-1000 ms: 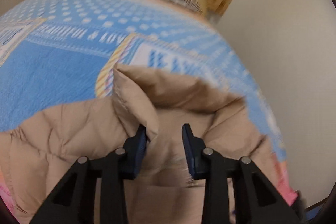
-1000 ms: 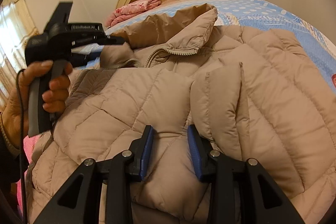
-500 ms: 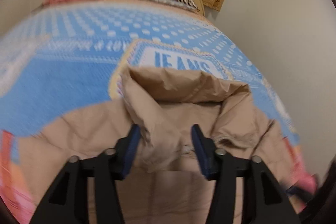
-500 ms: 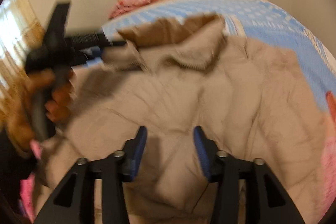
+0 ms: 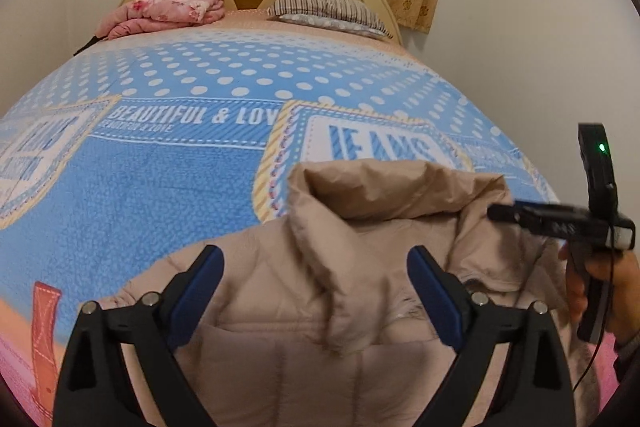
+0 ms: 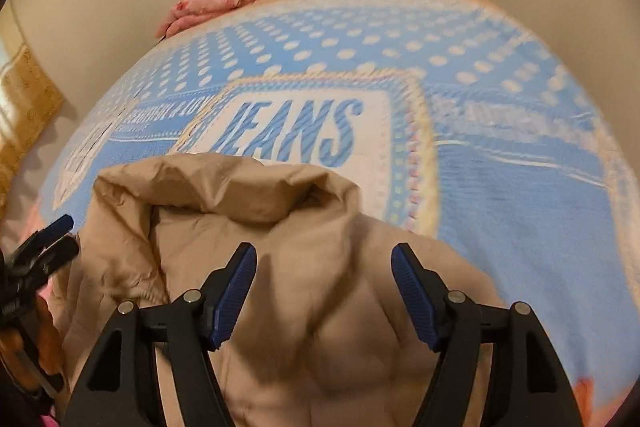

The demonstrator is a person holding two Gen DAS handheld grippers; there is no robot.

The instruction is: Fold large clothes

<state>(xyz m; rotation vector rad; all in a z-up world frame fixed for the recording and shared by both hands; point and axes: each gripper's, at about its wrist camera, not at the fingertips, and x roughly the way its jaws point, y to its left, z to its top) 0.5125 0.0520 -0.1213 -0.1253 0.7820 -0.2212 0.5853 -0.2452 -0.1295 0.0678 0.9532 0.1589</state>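
Honestly, I judge this fold as barely begun. On the left, my left gripper (image 5: 314,283) hangs with its blue pads spread wide, pinching nothing, just over the shoulder and collar of the beige puffer jacket (image 5: 320,327). The jacket lies on the bed's blue blanket (image 5: 160,187), its collar (image 5: 384,195) standing up crumpled toward the "JEANS" patch. To the right, my right gripper (image 6: 324,287) is spread just as wide and empty above the jacket's other shoulder, collar ahead of it. From what shows, the top of the jacket is still loose and rumpled, with no neat fold visible; the sleeves and hem lie outside both views, so I cannot tell their state. Nearly everything seems left to do.
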